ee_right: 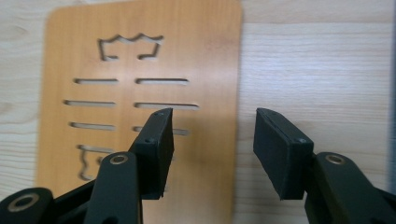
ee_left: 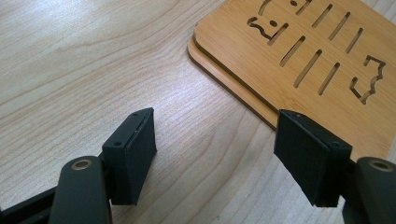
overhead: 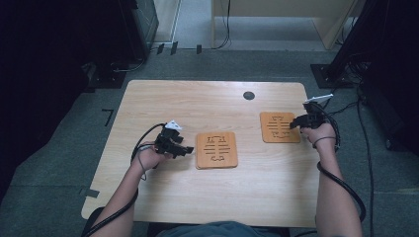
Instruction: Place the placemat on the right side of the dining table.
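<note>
Fingers on both my grippers stand partly open and hold nothing: my left gripper [overhead: 184, 148] sits just beside the stacked pair of slotted orange bamboo trivets [overhead: 216, 150] at mid-counter, my right gripper [overhead: 295, 123] straddles the right edge of the single slotted orange bamboo trivet [overhead: 279, 127] farther back on the pale wooden counter [overhead: 163, 197]. To lift the single one cleanly, I judge I should drop one finger [ee_right: 156, 149] flat under its rim and pinch the thin edge squarely before raising it.
</note>
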`<state>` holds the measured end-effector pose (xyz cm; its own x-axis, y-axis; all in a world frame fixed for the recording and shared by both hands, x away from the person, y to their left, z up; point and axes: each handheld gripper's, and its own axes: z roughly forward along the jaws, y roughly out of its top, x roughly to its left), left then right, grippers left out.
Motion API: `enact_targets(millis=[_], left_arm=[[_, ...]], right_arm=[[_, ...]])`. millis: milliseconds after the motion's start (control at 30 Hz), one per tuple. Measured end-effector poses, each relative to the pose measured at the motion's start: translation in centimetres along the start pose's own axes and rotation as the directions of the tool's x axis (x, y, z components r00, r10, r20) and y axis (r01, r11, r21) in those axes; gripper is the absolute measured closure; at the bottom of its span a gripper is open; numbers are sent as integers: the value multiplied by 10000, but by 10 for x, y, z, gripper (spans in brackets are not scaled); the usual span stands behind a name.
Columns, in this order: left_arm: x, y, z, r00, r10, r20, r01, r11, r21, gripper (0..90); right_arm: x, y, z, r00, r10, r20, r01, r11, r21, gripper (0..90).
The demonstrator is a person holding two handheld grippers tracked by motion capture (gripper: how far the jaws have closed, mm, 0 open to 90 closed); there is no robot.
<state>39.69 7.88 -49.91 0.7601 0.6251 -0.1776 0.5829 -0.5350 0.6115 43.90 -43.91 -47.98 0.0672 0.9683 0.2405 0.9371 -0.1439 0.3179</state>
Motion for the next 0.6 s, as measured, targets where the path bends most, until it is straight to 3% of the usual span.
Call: enact_targets(millis=[267,600], left_arm=[[0,0,0,10000,-11,4,11,10000,-2,281],[0,0,0,10000,-80,39,80,10000,-37,274]], right_arm=[[4,-2,-3,10000,-90,25,90,10000,10,477],[15,-7,-3,9989,-437,165,440,9989,-164,346]])
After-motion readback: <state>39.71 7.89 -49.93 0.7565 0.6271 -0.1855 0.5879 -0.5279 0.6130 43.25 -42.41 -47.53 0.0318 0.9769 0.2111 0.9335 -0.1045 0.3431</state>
